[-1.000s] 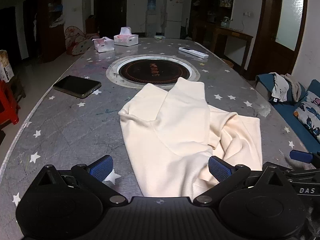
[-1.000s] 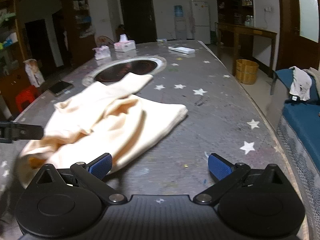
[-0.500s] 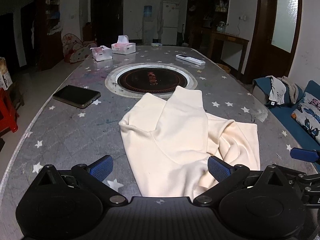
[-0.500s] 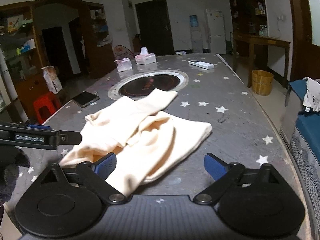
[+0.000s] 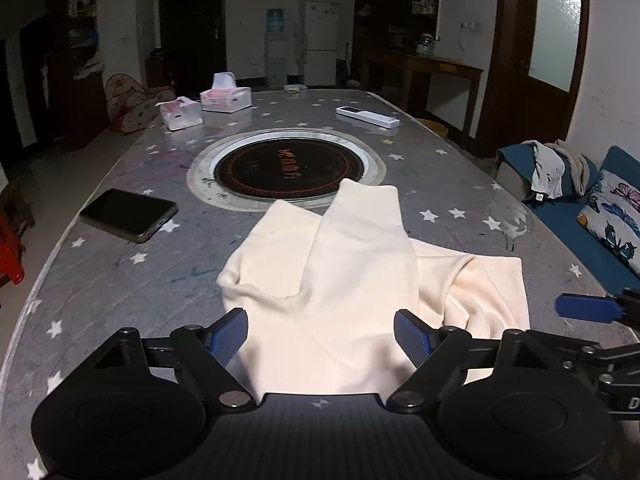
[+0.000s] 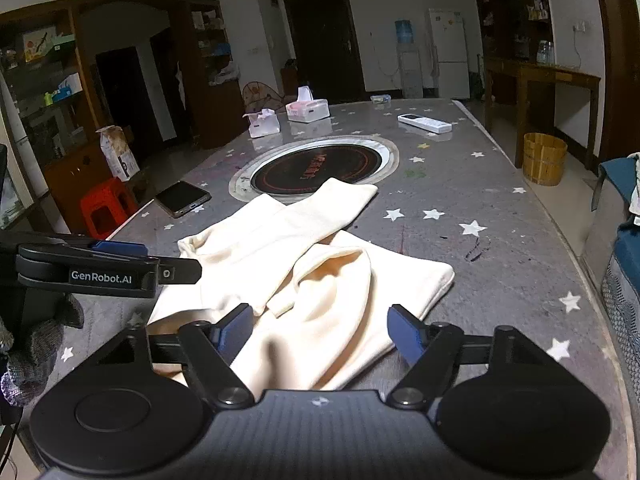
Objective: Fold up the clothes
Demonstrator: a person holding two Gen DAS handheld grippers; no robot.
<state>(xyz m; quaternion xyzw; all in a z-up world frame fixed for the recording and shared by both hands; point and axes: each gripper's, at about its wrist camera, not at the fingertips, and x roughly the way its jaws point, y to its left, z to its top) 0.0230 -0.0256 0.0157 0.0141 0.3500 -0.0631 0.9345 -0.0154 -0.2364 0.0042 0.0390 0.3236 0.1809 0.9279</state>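
We count one cream fabric garment, two white tissue boxes, one dark smartphone, one white remote control, one round black inset hob.

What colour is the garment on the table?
Plain cream, no pattern; the garment shows best in the left wrist view, lying between the open left gripper fingers.

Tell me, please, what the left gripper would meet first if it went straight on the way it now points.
Most likely the cream garment: the left gripper has its jaws open, with the near fabric lying between and just ahead of them. Height above the cloth is hard to judge, so it might skim over it.
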